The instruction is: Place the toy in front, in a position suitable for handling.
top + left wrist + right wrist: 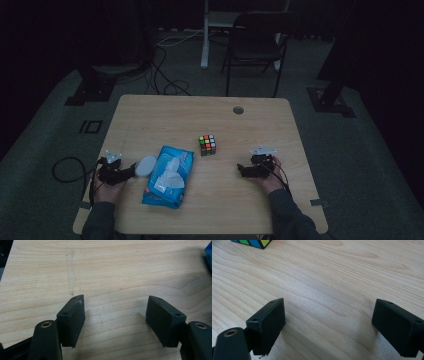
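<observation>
**A:** On the table (pixel 260 200) in front of you, why is everything spread out like that?

**B:** It gives me room to work, I think. The blue wipes pack (pixel 169 176) lies flat just right of my left gripper (pixel 131 170), its white flap turned back so the top sheet stands up loose. A pale rounded thing, which I can't make out, sits between that gripper's tips and the pack's near corner. The puzzle cube (pixel 207 144) stands alone nearer the middle, apart from both hands, so neither arm has to cross the other.

**A:** And the grippers themselves?

**B:** My left gripper (pixel 115 315) has its jaws spread wide, with nothing but bare wood between the pads. A sliver of blue pack shows at the far right edge of the left gripper view.

**A:** The right one?

**B:** My right gripper (pixel 328 323) also stands wide apart and holds nothing, hovering low over the wood. The cube (pixel 253 243) sits ahead and to its left, well clear of the pads.

**A:** So nothing is gripped?

**B:** Nothing. I judge both hands are poised to start.
</observation>
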A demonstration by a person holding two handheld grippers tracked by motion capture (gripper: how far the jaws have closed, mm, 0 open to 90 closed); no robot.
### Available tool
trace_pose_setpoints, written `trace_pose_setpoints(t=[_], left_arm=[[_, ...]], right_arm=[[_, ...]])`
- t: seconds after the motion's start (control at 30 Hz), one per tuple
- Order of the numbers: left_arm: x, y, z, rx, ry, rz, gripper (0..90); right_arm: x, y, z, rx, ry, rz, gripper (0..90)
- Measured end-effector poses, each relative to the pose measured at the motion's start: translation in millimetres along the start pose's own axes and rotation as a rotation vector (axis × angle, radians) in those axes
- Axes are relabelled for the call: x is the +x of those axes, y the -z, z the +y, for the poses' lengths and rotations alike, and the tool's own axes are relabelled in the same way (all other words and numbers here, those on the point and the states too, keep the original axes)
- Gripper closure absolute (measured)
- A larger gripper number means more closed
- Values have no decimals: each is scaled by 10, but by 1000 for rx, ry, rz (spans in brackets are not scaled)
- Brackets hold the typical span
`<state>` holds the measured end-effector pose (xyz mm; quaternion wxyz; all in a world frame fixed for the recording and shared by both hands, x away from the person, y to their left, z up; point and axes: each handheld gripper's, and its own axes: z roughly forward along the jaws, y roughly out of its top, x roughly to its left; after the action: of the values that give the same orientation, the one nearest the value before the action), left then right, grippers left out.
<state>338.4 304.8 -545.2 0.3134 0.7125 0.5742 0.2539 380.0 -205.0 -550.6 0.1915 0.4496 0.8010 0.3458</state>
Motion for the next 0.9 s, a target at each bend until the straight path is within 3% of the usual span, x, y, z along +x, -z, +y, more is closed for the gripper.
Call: trace_pose_setpoints(t=[0.17,0.2,0.33,0.6,0.73,0.9], left_arm=[[9,12,0,2,17,-8,332],[38,28,-7,-4,54,-44,313],[63,40,-12,-9,79,-71,307],[35,50,3,2,59,-91,322],[6,120,41,-26,37,-82,323],[-36,339,145,-90,26,-58,327]], right_arm=[[16,5,-5,-1,-10,-14,116],[29,15,-15,-1,-19,-22,118],[29,25,-25,-2,-13,-16,118],[27,28,-28,-3,-9,-14,120],[27,29,-29,-3,-9,-13,121],[27,29,-29,-3,-9,-13,123]])
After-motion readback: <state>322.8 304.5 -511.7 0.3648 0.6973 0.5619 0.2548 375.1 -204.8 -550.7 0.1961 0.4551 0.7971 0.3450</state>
